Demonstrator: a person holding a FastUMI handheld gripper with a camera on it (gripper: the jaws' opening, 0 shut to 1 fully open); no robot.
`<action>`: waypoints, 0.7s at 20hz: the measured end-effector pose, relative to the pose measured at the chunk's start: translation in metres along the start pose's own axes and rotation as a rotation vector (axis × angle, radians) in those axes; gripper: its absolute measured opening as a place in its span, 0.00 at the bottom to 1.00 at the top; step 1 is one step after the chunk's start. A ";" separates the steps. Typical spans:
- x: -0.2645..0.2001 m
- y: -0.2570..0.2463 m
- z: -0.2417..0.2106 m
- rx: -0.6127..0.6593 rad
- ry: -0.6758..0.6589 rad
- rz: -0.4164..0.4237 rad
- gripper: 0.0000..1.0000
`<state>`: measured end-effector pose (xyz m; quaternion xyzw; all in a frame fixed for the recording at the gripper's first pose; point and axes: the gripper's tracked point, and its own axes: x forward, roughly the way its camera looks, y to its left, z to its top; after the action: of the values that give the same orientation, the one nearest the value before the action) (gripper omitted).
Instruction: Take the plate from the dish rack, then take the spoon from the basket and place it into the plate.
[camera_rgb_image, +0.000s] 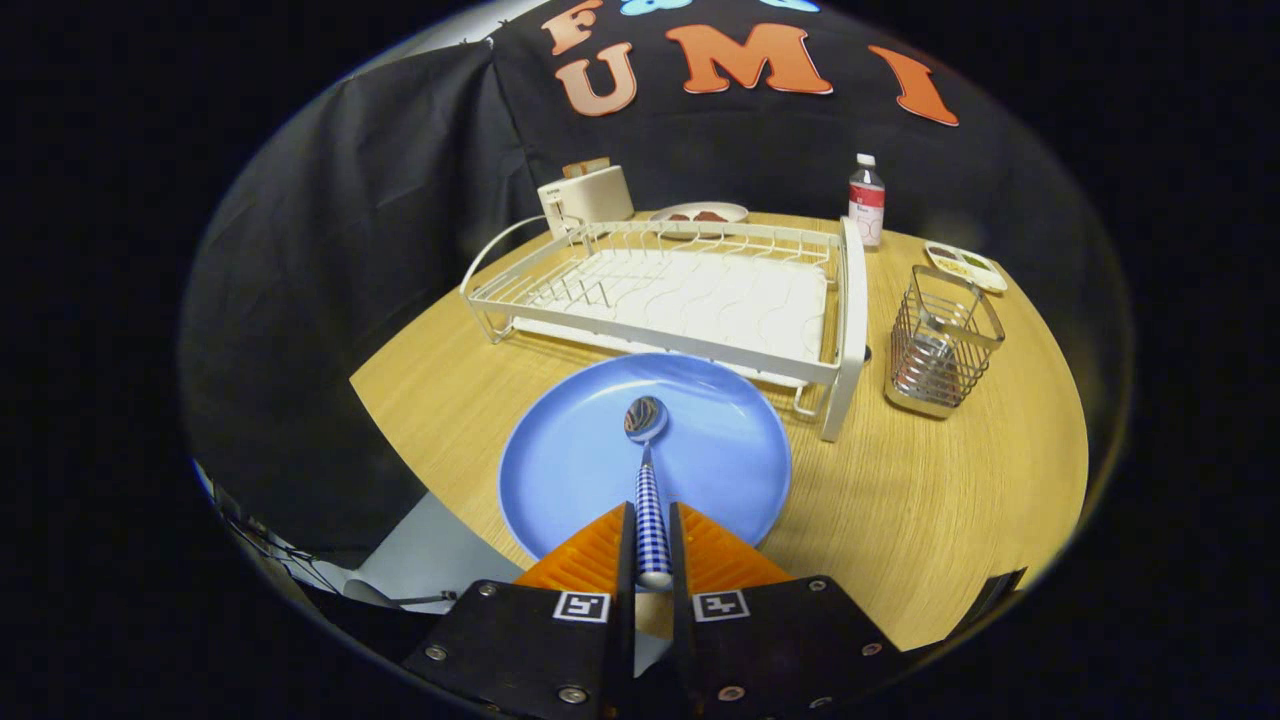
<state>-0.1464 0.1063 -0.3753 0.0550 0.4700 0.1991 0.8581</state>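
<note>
Spoon (648, 470) is clamped in your tool (650, 545) right now: the two orange fingers (590, 555) are closed down to a narrow slot with the blue-and-white checkered handle pinched between them, both sides pressing on it. The handle's rounded end sits back between the fingers, and the shaft runs straight ahead out past the tips. The shiny bowl of the spoon is out beyond your fingertips, over the middle of the blue plate (570, 460). Can't tell from this angle whether the bowl is actually touching the plate or hanging just above it.

That plate is lying flat on the wooden surface (900, 500), near its front edge, and your fingertips overlap its near rim. Just beyond the plate is the white dish rack (680, 295), with its front rail right at the plate's far rim. Off toward the right edge of the surface, beside the rack's right end, you've got the wire basket (940, 345); there's something metallic in it, but it's too small to make out.

Along the far edge of the surface: a white toaster (588, 195) behind the rack's left end, a small plate (700, 213) with something dark on it next to it, a bottle (866, 200) with a red label, and a little tray (965, 265) past the basket.
</note>
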 end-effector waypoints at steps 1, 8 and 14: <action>-0.002 -0.002 -0.004 0.009 0.017 -0.010 0.16; -0.049 -0.010 0.063 0.050 -0.124 -0.035 0.25; -0.128 -0.026 0.183 0.023 -0.440 -0.102 0.37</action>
<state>-0.0481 0.0494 -0.1814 0.0828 0.2758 0.1333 0.9483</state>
